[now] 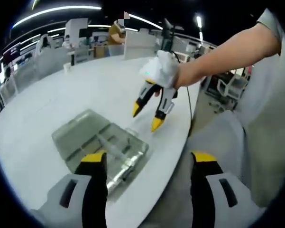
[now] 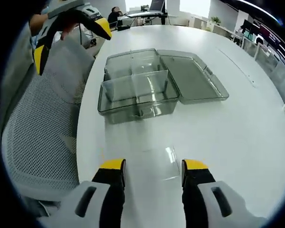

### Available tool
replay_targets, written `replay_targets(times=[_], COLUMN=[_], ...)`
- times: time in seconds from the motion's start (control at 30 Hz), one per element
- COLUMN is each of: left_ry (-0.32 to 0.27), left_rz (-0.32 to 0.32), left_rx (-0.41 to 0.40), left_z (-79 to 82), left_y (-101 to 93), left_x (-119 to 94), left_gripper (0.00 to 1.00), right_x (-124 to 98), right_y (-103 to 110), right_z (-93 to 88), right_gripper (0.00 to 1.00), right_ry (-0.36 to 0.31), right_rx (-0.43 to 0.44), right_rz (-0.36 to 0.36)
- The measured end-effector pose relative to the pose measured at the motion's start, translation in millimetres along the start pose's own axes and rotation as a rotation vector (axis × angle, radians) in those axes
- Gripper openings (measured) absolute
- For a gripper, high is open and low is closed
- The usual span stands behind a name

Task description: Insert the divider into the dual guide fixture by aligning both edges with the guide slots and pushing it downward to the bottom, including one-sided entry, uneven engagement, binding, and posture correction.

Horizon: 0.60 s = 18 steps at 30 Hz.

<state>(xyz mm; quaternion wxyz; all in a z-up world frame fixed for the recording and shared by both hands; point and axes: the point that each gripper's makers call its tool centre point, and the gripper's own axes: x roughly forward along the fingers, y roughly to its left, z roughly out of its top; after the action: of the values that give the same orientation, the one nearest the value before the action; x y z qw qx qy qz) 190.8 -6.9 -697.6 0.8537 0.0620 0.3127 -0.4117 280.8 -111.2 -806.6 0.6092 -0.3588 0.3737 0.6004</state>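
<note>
Clear, smoky plastic box [image 2: 137, 92], hinged lid [image 2: 192, 76] open, on glossy white table [image 2: 237, 137]

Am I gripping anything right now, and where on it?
Nothing. The left gripper and right gripper are open; the clear plastic divider sheet seems to lie loose on the white table before the right one.

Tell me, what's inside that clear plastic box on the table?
The box lies open, its lid flat beside it. One clear divider wall crosses the inside, splitting it into compartments that look empty. A loose clear sheet lies outside, between the right claw's open tips.
</note>
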Motion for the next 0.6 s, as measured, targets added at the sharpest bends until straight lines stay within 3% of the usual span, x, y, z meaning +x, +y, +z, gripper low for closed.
replay_targets(times=[0.6], left_ry=[0.007], left_rz=[0.008], left_rx=[-0.010], left_z=[-1.9], left_y=[5.6], left_x=[-0.4], left_gripper=[0.70], right_x=[11.1], right_y=[-2.2], right_z=[-5.8], right_gripper=[0.39], right_ry=[0.055], right_rx=[-0.055], right_rz=[0.024])
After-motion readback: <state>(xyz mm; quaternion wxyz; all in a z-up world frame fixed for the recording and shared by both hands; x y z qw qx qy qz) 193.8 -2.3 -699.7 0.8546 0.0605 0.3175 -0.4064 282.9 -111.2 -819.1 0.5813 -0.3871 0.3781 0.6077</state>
